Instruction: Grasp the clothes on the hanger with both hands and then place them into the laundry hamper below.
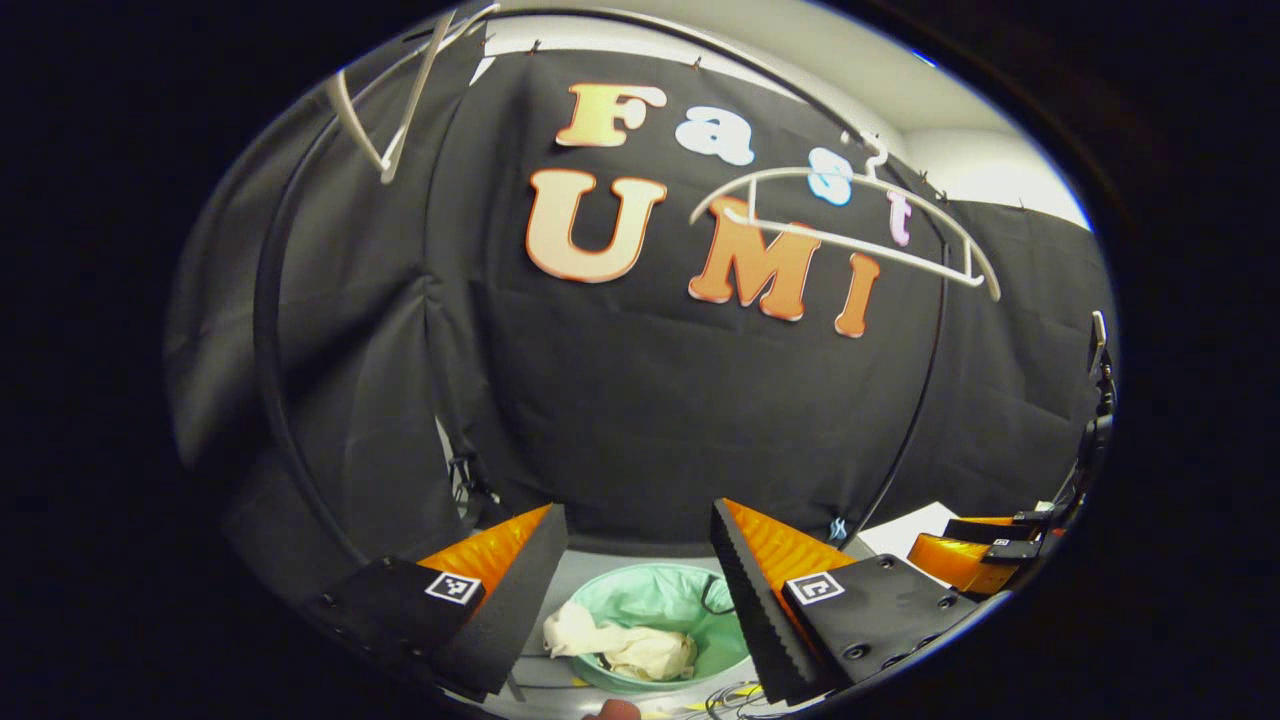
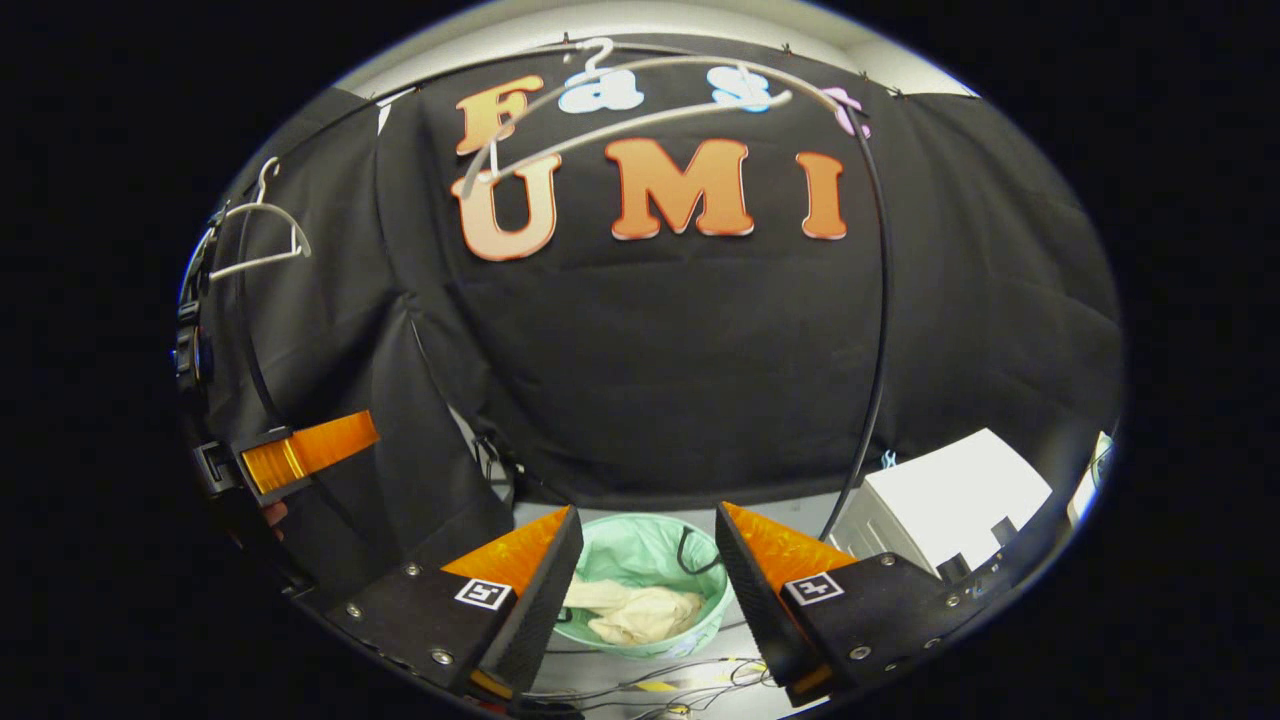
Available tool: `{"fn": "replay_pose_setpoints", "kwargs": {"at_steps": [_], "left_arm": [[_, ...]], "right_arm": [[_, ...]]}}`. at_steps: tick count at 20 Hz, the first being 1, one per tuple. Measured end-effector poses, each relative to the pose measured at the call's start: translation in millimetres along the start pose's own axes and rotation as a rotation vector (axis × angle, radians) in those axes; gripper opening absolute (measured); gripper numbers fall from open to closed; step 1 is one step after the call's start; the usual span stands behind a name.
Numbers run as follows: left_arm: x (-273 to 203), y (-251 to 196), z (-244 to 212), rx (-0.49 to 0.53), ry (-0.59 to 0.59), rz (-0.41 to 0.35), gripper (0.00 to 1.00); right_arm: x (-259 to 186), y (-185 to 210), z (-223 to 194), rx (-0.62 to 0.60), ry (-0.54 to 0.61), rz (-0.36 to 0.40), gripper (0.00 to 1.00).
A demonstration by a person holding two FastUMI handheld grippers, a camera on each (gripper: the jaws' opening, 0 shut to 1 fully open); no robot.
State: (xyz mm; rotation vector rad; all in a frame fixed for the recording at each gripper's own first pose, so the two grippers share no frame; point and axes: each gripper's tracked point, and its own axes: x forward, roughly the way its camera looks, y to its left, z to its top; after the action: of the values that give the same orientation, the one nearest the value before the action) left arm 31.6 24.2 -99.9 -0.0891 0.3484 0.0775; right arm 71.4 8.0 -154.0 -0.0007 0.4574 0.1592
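Clothes [image 1: 625, 645], a crumpled cream garment, lie inside the laundry hamper [image 1: 720, 655], which I see low in the centre of the left gripper view, framed between my left hand-held gripper's [image 1: 640, 590] two fingers. Those fingers stand well apart and clamp on nothing. The hamper is a round pale green tub with a thin dark cord hanging over its far rim; it sits on the grey floor [image 1: 590, 570] at the foot of the black cloth wall.

In the right gripper view the same garment [image 2: 635, 612] rests toward the near side of the hamper [image 2: 705, 600], again low in the centre. My right hand-held gripper [image 2: 648, 580] is likewise spread wide, gripping nothing.

A bare white hanger [image 1: 850, 225] hangs at upper right of the left gripper view; a second hanger [image 1: 385, 110] hangs at upper left. In the right gripper view they appear at top centre [image 2: 620, 110] and at upper left [image 2: 260, 235].

A white box [image 2: 950, 500] sits at lower right of the right gripper view, and loose cables [image 2: 650, 680] lie on the floor just in front of the hamper.
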Motion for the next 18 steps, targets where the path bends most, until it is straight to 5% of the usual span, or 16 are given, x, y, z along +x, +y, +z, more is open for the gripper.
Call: {"fn": "replay_pose_setpoints", "kwargs": {"at_steps": [4,7,8,18], "left_arm": [[-17,-11,52,-0.006,-0.118,-0.032,0.90],[-26,-13,81,-0.007,-0.178,-0.035,0.90],[-28,-13,92,-0.009,-0.197,-0.036,1.00],[-56,-21,142,-0.018,-0.298,-0.049,0.95]], "right_arm": [[-32,-2,59,0.018,-0.122,-0.007,0.84],[-58,-7,101,-0.011,-0.213,-0.031,0.84],[-60,-4,112,-0.009,-0.236,-0.031,0.84],[-116,-5,164,0.001,-0.371,-0.015,0.84]]}}
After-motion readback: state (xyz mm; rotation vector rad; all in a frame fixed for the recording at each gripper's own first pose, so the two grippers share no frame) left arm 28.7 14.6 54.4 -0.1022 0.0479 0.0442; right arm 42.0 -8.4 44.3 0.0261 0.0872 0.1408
